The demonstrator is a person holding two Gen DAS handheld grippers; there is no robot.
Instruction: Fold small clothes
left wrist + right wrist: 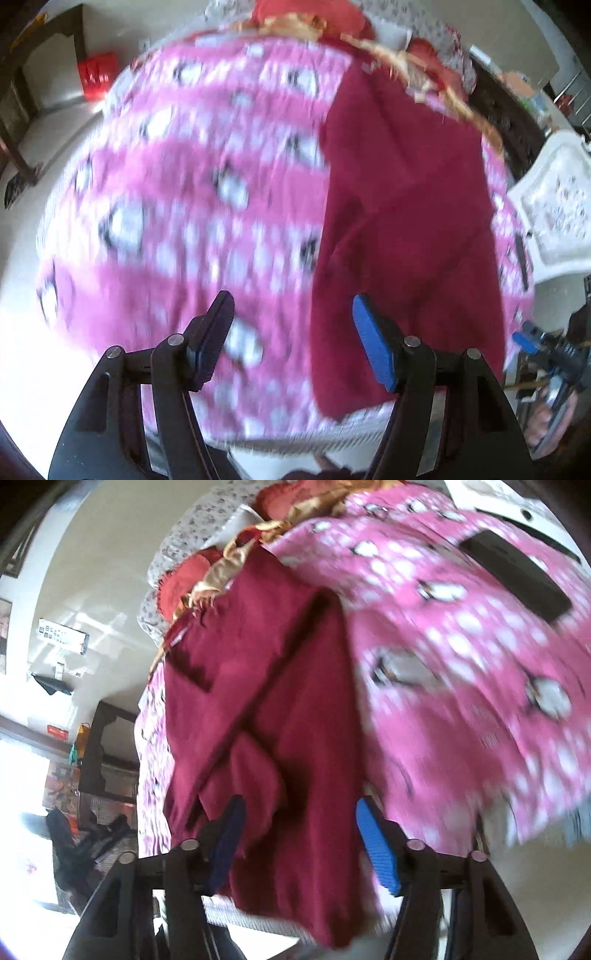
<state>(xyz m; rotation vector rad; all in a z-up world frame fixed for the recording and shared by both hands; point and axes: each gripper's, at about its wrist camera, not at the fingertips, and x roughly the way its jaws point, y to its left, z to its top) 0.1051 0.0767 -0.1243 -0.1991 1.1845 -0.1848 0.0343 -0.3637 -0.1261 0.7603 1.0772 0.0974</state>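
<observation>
The left gripper hangs with its fingers apart and nothing between them, over the pink blanket just left of the garment's near left edge; likely it is free so it can take a fresh hold. The right gripper also has its fingers apart, the dark red cloth showing below the gap but not pinched by either pad, so I judge nothing is held. The task's thing, one dark red garment, lies flat on the bed, running from the near edge toward the far pile, its long sides already turned in over the middle, which makes a narrow strip ready for a crosswise fold. It sits on the blanket's right part in the left view, probably laid there for a smooth surface. Counted: two grippers, one garment, one blanket, one dark flat thing at far right on the blanket, and one heap of red and gold cloth at the far end, pieces too tangled to count.
</observation>
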